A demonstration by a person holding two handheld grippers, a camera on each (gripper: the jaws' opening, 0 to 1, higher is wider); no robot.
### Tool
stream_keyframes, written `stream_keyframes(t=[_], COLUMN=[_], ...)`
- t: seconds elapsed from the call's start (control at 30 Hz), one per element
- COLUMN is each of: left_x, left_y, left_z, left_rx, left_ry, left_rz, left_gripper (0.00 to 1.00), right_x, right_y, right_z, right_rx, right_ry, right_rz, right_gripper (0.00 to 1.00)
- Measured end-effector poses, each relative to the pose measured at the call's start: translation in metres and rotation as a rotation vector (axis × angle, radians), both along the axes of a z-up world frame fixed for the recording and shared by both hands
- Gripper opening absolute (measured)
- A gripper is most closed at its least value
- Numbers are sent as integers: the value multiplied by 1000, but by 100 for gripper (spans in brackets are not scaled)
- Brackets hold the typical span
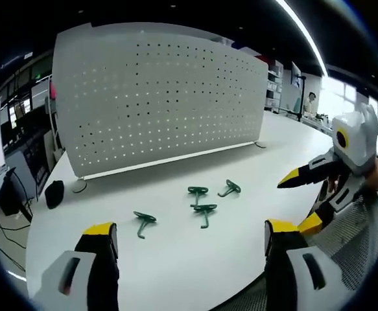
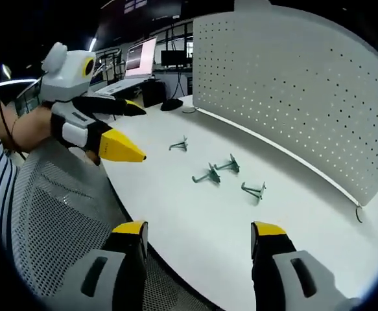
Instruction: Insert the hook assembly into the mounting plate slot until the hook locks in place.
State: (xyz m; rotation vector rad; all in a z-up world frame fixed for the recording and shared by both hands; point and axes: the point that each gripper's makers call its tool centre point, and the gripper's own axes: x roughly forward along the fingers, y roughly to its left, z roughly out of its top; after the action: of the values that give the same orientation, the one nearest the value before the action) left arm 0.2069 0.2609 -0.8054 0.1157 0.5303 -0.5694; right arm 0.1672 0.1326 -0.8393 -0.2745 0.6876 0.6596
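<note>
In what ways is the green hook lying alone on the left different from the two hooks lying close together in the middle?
In the left gripper view, the lone hook lies apart with bare table around it; the middle pair sit almost touching. The lone hook lies nearer the left gripper; the pair lies nearer the pegboard. All are green, alike in shape, and flat on the white table.

A white bench [image 1: 195,259] carries a small black object [image 1: 54,193] lying near one end edge; what it is cannot be told. Beyond that end stand desks with lit monitors [image 2: 141,57], and a grey mesh chair back [image 2: 52,214] sits against the near edge. A bright ceiling light strip [image 1: 302,29] runs overhead.
</note>
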Motion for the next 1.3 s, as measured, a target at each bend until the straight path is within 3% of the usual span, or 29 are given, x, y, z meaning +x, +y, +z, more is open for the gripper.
stream_keyframes(t=[0.3,0.57,0.77,1.07,1.2,1.3], left_x=[0,1,1,3,3,3], left_y=[-3,-3,-2,0,-1,-1], left_z=[1,0,2,5,5,4], left_rx=[-29,-17,-22,-20,-17,-13], left_ry=[2,2,-3,-18,-17,-17], left_rz=[-3,-5,1,11,10,7], left_gripper=[97,100,100,98,98,97], right_x=[32,54,71,85,94,102], right_y=[11,27,34,47,47,47], right_z=[-12,-19,-30,-43,-49,-50], right_rx=[-4,-52,-147,-199,-256,-266], right_ry=[77,97,79,100,111,118], right_rz=[70,160,246,322,372,363], right_gripper=[46,36,28,21,11,11])
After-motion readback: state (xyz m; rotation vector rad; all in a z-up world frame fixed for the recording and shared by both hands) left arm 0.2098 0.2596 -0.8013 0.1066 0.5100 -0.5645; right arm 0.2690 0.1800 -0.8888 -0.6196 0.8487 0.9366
